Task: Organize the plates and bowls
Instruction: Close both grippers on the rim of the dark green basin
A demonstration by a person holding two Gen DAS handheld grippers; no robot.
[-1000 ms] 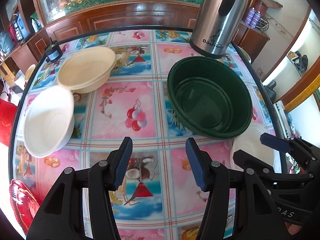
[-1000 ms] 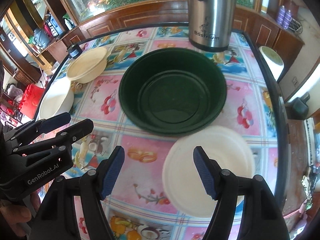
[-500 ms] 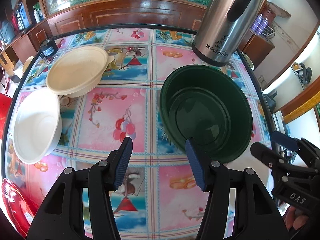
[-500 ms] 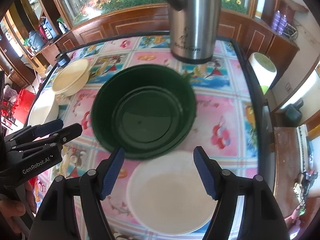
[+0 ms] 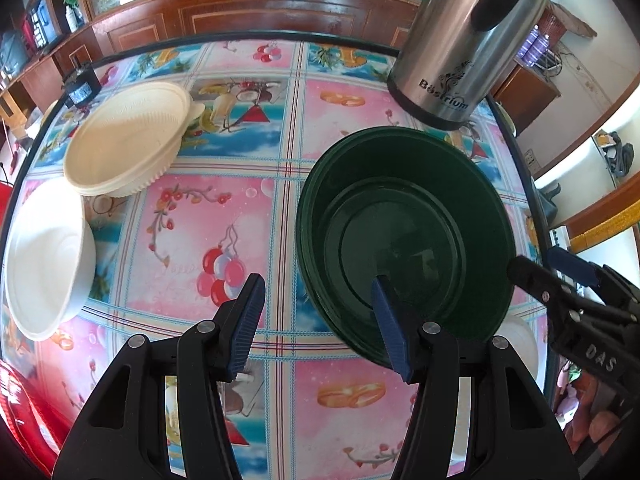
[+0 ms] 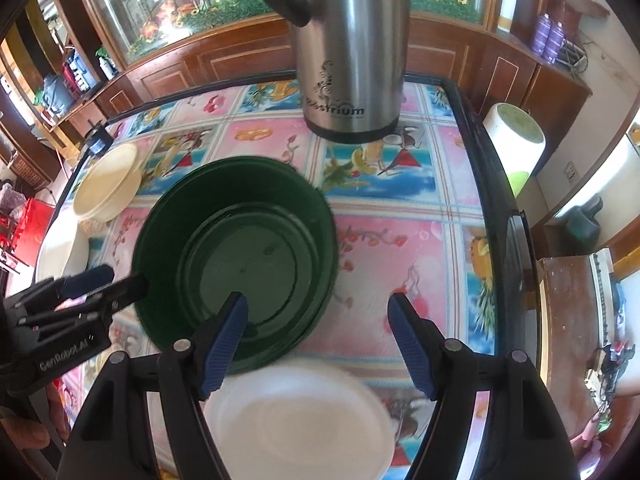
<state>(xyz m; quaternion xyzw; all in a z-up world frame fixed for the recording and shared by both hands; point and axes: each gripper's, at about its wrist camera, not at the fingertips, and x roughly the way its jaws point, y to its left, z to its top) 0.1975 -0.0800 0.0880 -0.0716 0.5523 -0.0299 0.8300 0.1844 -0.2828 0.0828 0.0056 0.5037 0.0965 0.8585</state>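
The big dark green plastic basin (image 5: 404,236) stands near the middle of the flowered table (image 5: 224,216), just in front of the tall steel thermos jug (image 5: 464,40); the left gripper (image 5: 316,320) hangs over its near left rim with jaws apart and nothing between them, and the right gripper (image 6: 318,340) hangs over its near right rim, wide open and also empty. A flat white round plate (image 6: 296,416) lies just beside the basin on the near side, and a cream ribbed bowl (image 5: 128,140) and a white deep bowl (image 5: 44,256) sit well to its left. I think the risk is that the two grippers pinch the rim unevenly, so the basin tilts or slides into the jug or onto the white plate.
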